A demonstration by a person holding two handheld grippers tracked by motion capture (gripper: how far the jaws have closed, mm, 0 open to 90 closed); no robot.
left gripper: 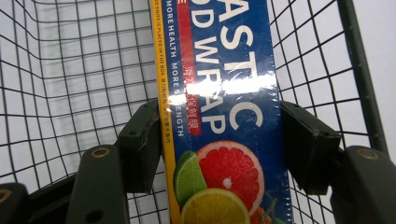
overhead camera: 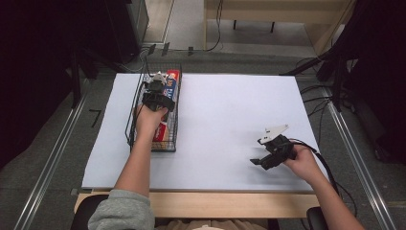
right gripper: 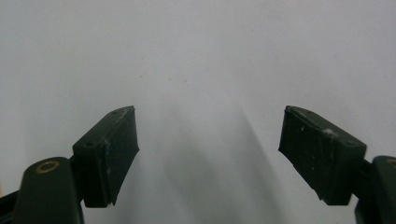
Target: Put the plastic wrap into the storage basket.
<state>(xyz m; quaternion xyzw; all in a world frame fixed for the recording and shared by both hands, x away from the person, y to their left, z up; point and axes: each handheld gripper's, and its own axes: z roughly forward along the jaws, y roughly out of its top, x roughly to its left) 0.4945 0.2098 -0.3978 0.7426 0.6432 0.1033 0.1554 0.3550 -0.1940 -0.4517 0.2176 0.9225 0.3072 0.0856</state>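
Observation:
A blue box of plastic wrap (left gripper: 224, 70) with citrus pictures lies in a black wire basket (overhead camera: 130, 117) at the left of the white table; its red and blue end (overhead camera: 172, 79) shows in the high view. My left gripper (overhead camera: 155, 96) is down inside the basket, and its jaws straddle the box (left gripper: 219, 135). The pads (left gripper: 140, 140) sit right beside the box's long edges and look slack, so I read it as open. My right gripper (overhead camera: 257, 163) hovers low over bare table at the right, jaws wide open (right gripper: 208, 140) with nothing between them.
The basket's wire walls (left gripper: 70, 70) close in tightly around my left gripper. A white sheet (overhead camera: 225, 120) covers the table. Cables and dark stands (overhead camera: 335, 76) line the far right, and a metal rail (overhead camera: 52, 158) runs along the left.

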